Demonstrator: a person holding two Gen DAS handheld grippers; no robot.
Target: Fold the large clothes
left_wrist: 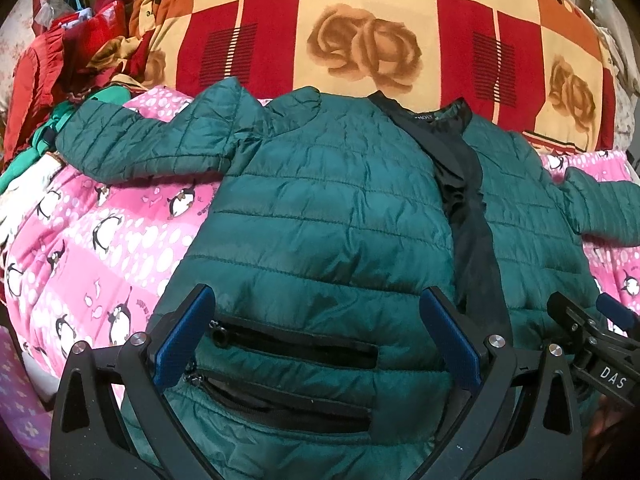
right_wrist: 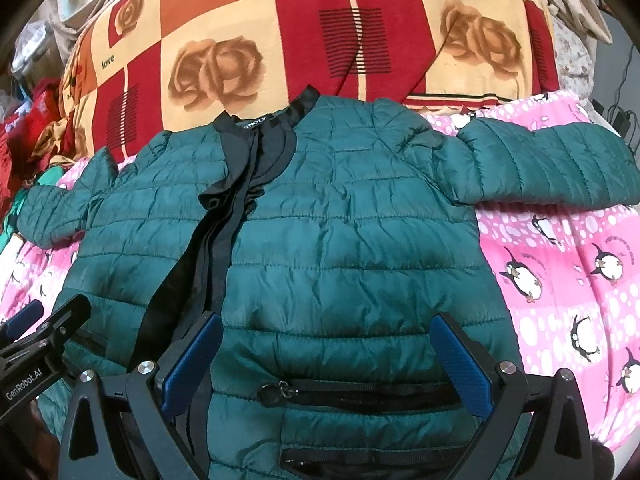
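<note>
Green quilted jacket [left_wrist: 328, 208] is lying spread flat on pink penguin bedsheet [left_wrist: 100, 240] | left tongs [left_wrist: 320, 320] are standing wide apart over its pocket zipper [left_wrist: 296, 344], gripping nothing | right tongs [right_wrist: 328, 344] are likewise gaping above hem | rose blanket [right_wrist: 320, 32] is lying behind collar

The jacket [left_wrist: 332, 216] lies flat on the sheet [left_wrist: 104, 248], sleeves out to both sides, collar toward the quilt [left_wrist: 360, 40] behind it. Both grippers hover over its near hem: left gripper [left_wrist: 316, 344], with right gripper [right_wrist: 328, 364] beside it.
</note>
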